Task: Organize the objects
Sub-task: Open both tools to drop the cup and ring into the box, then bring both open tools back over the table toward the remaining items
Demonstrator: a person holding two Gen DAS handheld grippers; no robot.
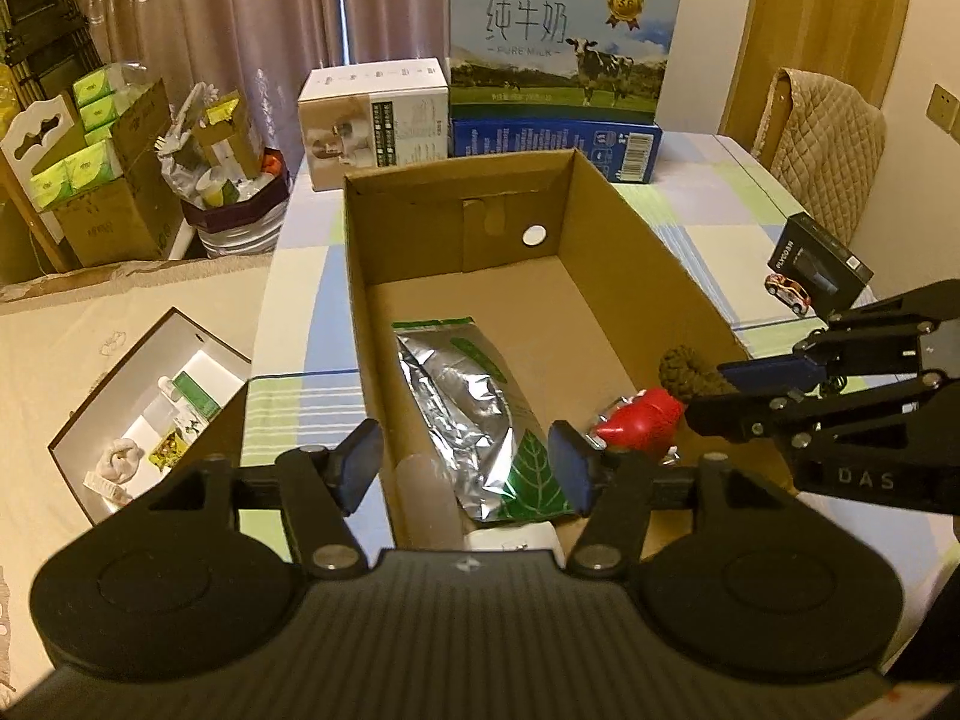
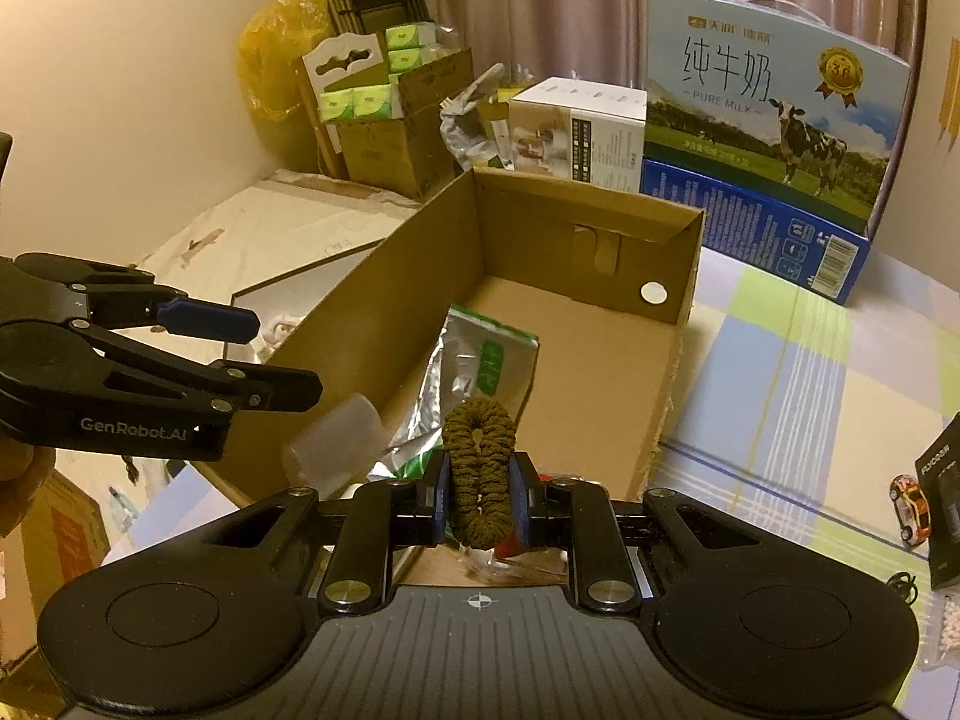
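An open cardboard box (image 1: 606, 228) (image 2: 414, 276) stands on the checked tablecloth. Inside lie a silver and green foil pouch (image 1: 474, 408) (image 2: 480, 360) and a red object (image 1: 642, 420). My right gripper (image 2: 479, 498) is shut on a brown braided rope loop (image 2: 479, 468) and holds it over the box's near right part; the loop also shows in the left wrist view (image 1: 690, 369), beside the right gripper (image 1: 750, 387). My left gripper (image 1: 465, 462) (image 2: 258, 354) is open and empty above the box's near left wall.
A milk carton box (image 1: 558, 36) on a blue box (image 1: 558, 144) and a white box (image 1: 375, 120) stand behind the cardboard box. A toy car (image 1: 787, 291) (image 2: 909, 507) and a black box (image 1: 822, 261) lie at the right. A white open box (image 1: 150, 414) sits left, off the table.
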